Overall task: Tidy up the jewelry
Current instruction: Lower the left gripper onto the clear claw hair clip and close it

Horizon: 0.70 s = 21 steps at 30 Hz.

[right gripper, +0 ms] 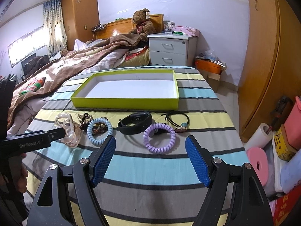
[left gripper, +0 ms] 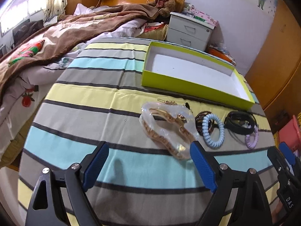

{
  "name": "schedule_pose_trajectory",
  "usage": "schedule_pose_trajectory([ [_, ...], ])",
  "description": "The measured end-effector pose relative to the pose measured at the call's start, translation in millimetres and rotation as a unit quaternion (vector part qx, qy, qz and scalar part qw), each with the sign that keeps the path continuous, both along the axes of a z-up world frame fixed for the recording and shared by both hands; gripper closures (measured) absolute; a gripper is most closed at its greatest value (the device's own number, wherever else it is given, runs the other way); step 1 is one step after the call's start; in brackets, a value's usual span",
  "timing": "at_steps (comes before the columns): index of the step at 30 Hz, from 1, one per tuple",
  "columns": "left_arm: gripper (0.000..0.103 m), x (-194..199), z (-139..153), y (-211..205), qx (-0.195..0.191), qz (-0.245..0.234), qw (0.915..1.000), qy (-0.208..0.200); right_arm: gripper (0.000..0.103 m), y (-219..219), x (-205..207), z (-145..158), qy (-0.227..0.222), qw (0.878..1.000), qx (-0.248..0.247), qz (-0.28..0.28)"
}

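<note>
The jewelry lies in a row mid-frame on the striped bed, just short of the empty green box [right gripper: 124,101]. The clear bag [left gripper: 167,130] could slip or snag the blue coil [left gripper: 214,130] beside it. Left gripper [left gripper: 149,162] and right gripper [right gripper: 150,159] hover low, both spread, holding nothing.

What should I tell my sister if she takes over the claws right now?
Left claw: open, holding nothing, right beside the clear bag of gold chains.
Right claw: open, holding nothing, in front of the purple coil tie.
The blue coil tie, black wristband and black cord lie on the striped sheet.
Done: nothing; the green box holds nothing.
Left: move everything in.
</note>
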<state>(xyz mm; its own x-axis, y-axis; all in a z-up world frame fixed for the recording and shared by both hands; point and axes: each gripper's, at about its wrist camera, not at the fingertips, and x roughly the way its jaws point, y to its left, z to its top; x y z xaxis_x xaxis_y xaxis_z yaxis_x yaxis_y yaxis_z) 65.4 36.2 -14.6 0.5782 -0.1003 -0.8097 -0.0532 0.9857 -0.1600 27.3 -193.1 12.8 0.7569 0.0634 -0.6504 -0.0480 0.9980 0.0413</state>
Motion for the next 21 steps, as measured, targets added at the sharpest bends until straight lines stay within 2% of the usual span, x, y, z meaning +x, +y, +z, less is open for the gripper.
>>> schedule_pose_trajectory([
  [2,0.016,4.1,-1.4,2.0,-0.012,0.003,0.9999,0.004,0.027,0.7,1.9,0.3,0.001,1.0,-0.001,0.001],
  [9,0.024,11.0,-8.4,1.5,-0.008,0.003,0.9997,0.021,0.027,4.4,5.6,1.4,0.003,1.0,-0.005,0.005],
  [13,0.038,14.8,-13.4,2.6,0.001,0.0,0.9996,0.029,0.027,8.0,8.1,1.8,0.005,1.0,-0.009,0.007],
  [15,0.041,14.7,-12.5,2.8,0.006,-0.004,0.9996,0.026,0.027,10.2,9.9,1.8,0.007,1.0,-0.012,0.007],
  [19,0.056,12.6,-10.7,5.0,-0.001,-0.022,0.9996,0.02,0.027,15.7,13.5,2.5,0.009,1.0,-0.018,0.011],
  [21,0.061,12.0,-10.3,6.4,-0.006,-0.03,0.9994,0.019,0.027,17.9,15.1,2.9,0.01,1.0,-0.021,0.012],
])
